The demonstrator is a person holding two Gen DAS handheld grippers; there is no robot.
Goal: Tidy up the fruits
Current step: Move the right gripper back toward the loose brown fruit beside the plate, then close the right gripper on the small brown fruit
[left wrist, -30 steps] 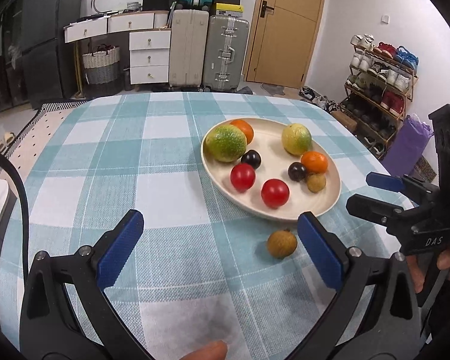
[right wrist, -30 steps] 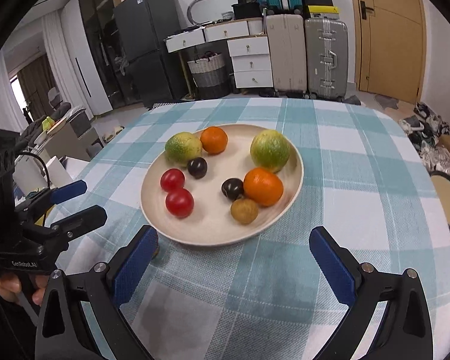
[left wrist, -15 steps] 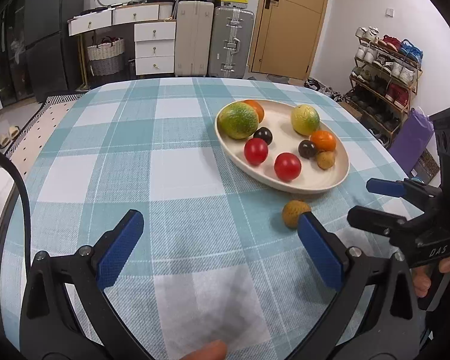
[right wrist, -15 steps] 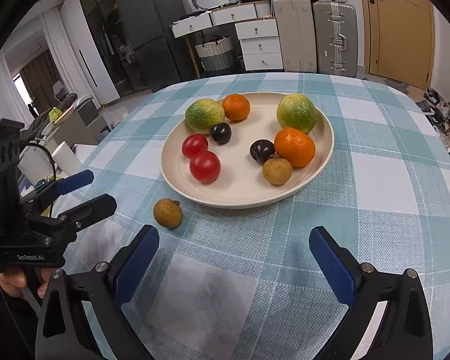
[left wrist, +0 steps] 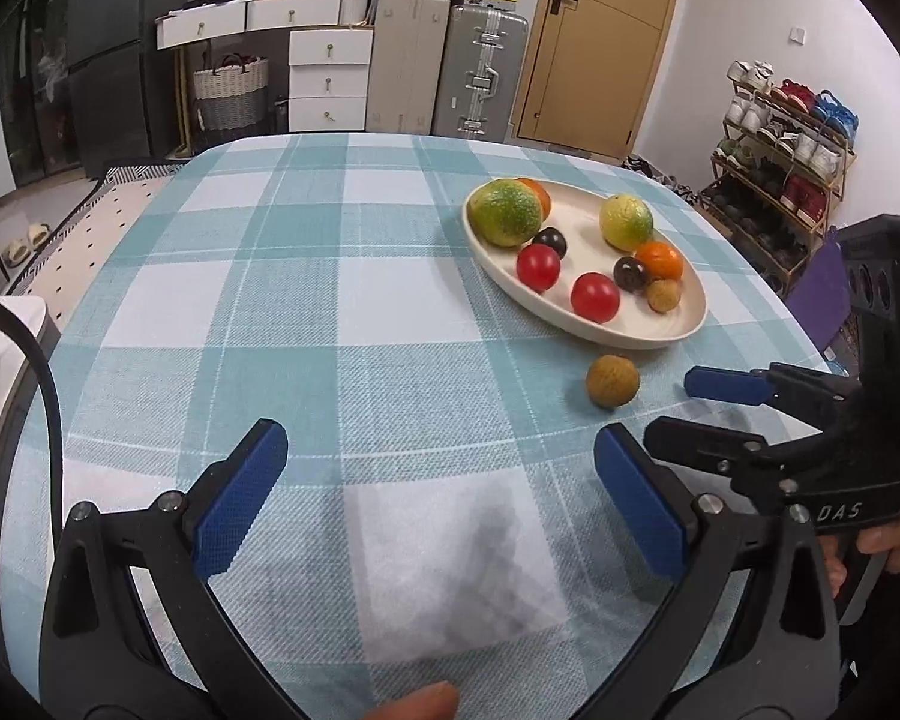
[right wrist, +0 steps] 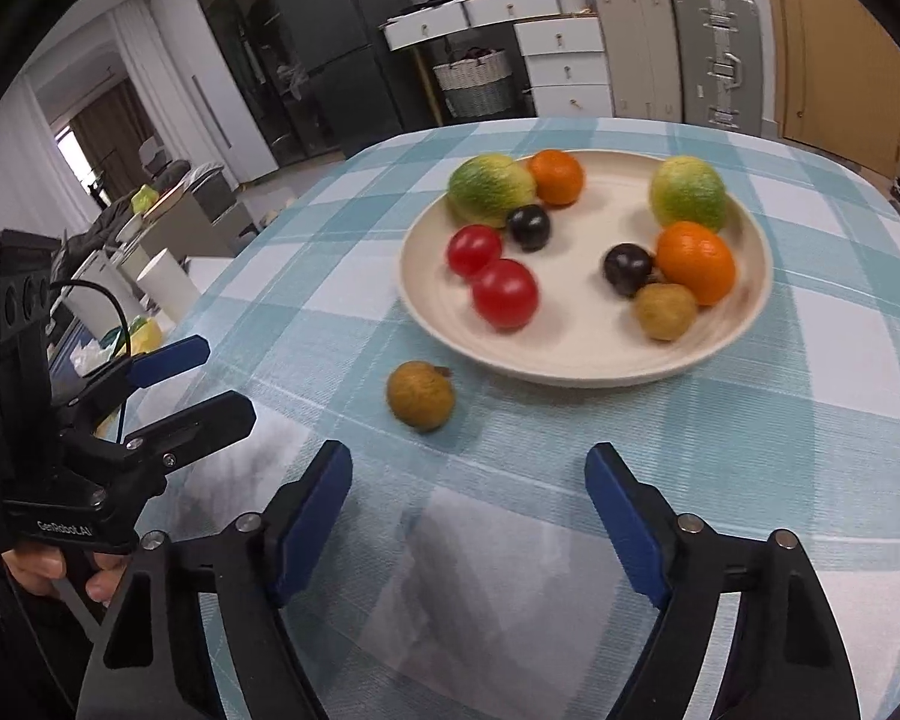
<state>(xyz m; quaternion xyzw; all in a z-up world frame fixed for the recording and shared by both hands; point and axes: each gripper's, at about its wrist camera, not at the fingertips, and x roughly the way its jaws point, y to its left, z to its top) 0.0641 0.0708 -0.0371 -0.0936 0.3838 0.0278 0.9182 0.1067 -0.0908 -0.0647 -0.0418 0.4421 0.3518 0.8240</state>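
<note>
**Closing in on the stray fruit beside the plate**

Table (left wrist: pixel 270 312), checked cloth: lies under and ahead of both tongs, nothing between either pair of jaws.

Plate (right wrist: pixel 576 360): ahead of the right tongs and slightly right of their line; ahead-right of the left tongs. Holds eight fruits: two green-yellow, two orange, two red, two dark, plus one small brown.

Left tongs (left wrist: pixel 444 510): released, jaws wide, empty, over bare cloth. Seen from the right wrist view they sit well to the left of the stray fruit.

Right tongs (right wrist: pixel 468 510): jaws closing at this moment, pads apart, nothing between them yet. No contact with any fruit.

Stray fruit (right wrist: pixel 420 395): small, brown, round, stem stub on top. On the cloth just outside the plate's near rim, just ahead of the right tongs and a little left of their centre line; ahead-right of the left tongs.

Handling, judged: light; rough thin rind, likely brittle with soft flesh beneath, so a hard squeeze could crack it. Round shape will roll on cloth if nudged by one pad first. Best hold: across the widest middle, both pads meeting together, stem clear of the pads, gentle grip.
</note>
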